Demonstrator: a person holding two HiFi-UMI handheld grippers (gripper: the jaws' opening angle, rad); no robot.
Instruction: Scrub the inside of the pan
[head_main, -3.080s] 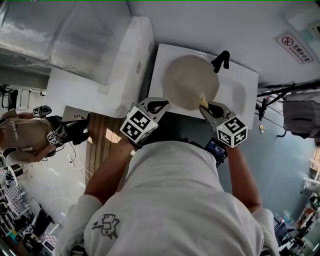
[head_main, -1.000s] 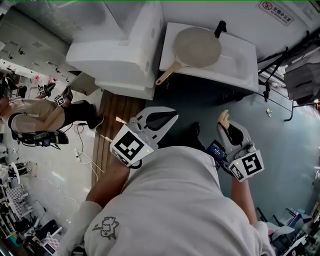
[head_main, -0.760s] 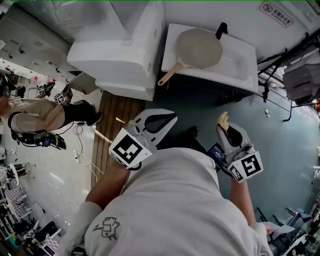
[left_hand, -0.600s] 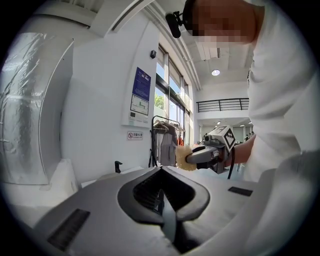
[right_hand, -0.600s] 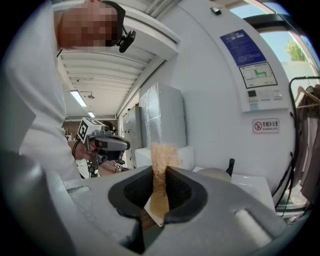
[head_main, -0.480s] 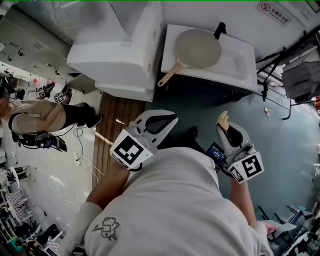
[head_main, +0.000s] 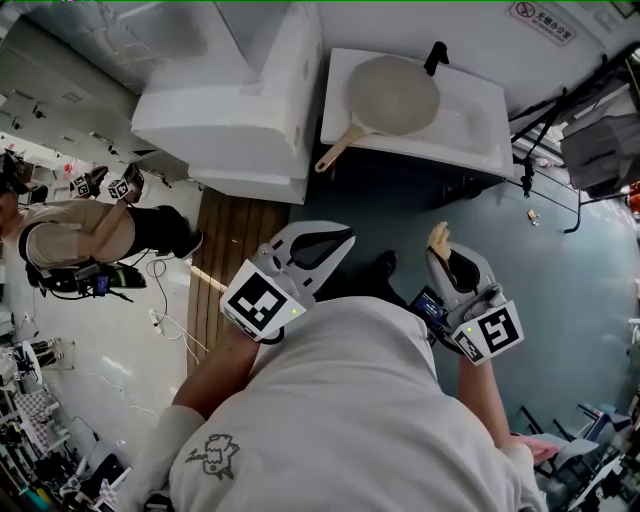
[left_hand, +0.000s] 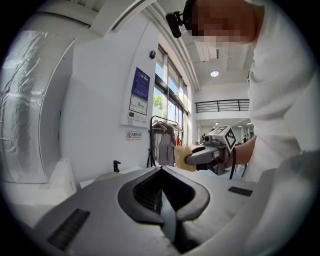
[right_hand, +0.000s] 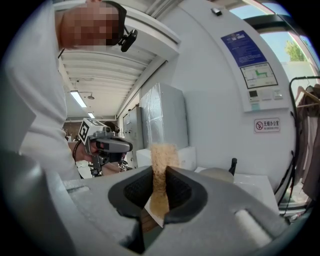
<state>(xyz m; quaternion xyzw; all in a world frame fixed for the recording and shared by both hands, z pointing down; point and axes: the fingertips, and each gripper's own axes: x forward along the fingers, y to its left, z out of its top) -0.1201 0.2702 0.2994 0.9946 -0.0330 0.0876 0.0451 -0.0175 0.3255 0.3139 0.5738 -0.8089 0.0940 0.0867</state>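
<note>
On the far wall a small white rectangular sign (right_hand: 266, 125) carries a red prohibition circle (its characters are too small to read); the blue-and-white poster (right_hand: 250, 60) above it is equally illegible.

The pan (head_main: 392, 95) is pale cream with a light-brown handle; the sink (head_main: 480, 135) is white and the tap (head_main: 435, 57) black. The left gripper (head_main: 341, 238) and right gripper (head_main: 441, 250) are light grey with black-lined fingers (left_hand: 142, 192) and black-and-white checked cubes (head_main: 262, 300). The sponge (right_hand: 162, 155) is sandy tan. The floor (head_main: 560, 290) is dull blue-grey.
</note>
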